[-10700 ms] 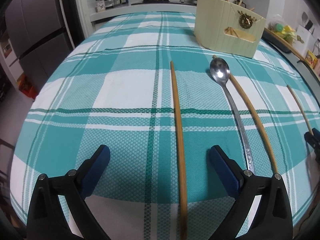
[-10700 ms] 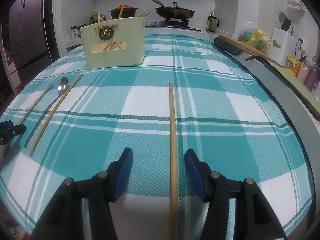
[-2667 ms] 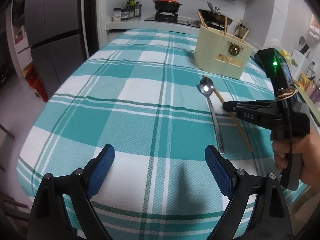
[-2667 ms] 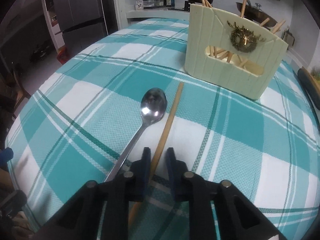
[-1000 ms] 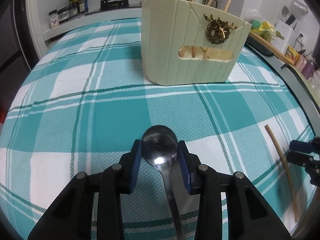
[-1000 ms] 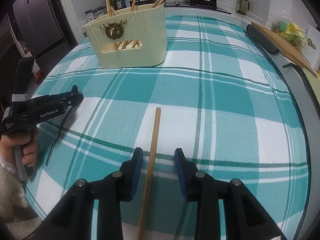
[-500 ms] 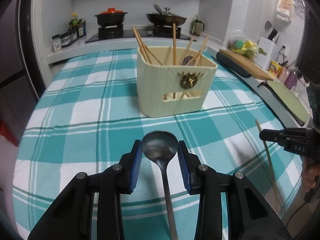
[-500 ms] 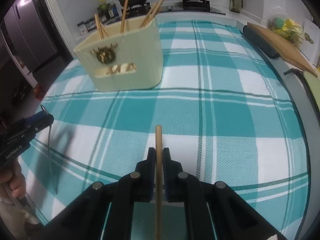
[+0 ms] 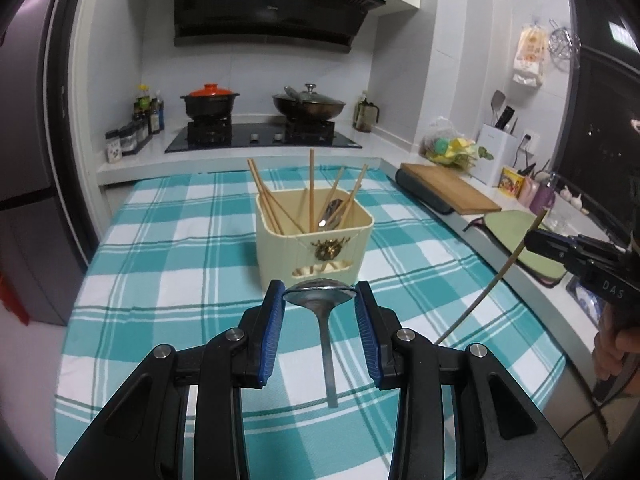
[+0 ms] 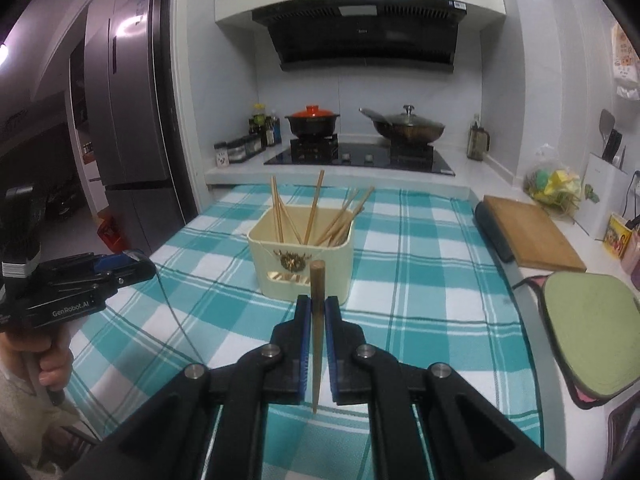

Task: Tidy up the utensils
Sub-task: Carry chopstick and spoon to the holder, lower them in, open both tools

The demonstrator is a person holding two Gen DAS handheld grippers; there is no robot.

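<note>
The left gripper (image 9: 320,312) clamps the spoon (image 9: 320,300) by its bowl, handle hanging down. The right gripper (image 10: 316,320) is closed on a chopstick (image 10: 317,320), tip forward. The cream utensil holder (image 9: 316,248) stands on the table straight ahead of and below both.

1. The left wrist view looks along the left tool (image 9: 320,304), tilted down over the tabletop (image 9: 168,264) toward the stove (image 9: 260,136).
2. The right wrist view faces likewise; both share the cream holder (image 10: 300,260), and each shows the other tool at its edge.

Black range hood (image 9: 264,8) hanging over the stove (image 9: 262,136), steel fridge (image 10: 124,120) standing left, teal checked cloth (image 9: 168,240) covering the counter, grey walls (image 10: 228,92) surrounding.
</note>
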